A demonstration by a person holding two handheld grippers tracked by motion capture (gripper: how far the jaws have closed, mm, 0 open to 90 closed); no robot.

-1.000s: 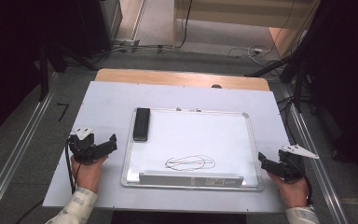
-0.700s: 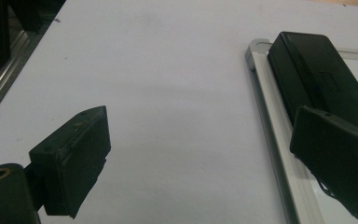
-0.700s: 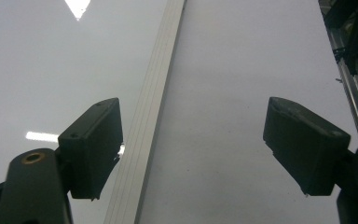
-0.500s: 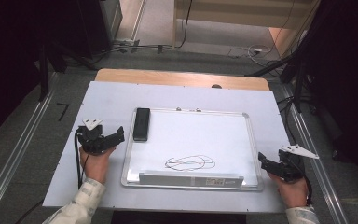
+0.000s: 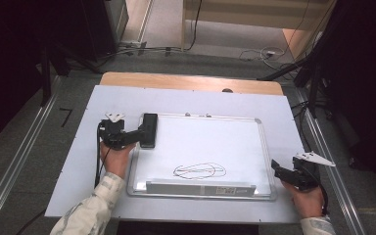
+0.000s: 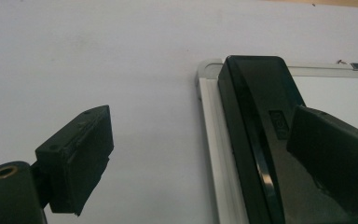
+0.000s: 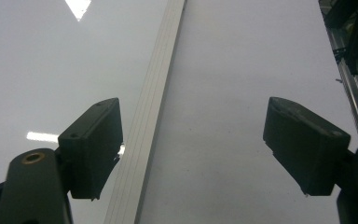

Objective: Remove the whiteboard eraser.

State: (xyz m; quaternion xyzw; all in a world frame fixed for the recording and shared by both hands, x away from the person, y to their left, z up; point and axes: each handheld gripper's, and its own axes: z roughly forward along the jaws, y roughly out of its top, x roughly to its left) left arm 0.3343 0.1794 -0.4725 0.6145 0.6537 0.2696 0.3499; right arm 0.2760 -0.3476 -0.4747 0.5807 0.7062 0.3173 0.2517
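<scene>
High view had your left gripper at the black eraser on the whiteboard's left edge, jaws spread, one over the eraser, the other over the table; contact was unclear. Your right gripper sat agape beside the board's right frame. Left gripper view cut off the eraser's near end.

The left gripper has moved forward and rightward across the table to the black eraser at the whiteboard's left edge; its parted jaws now straddle the eraser.
</scene>
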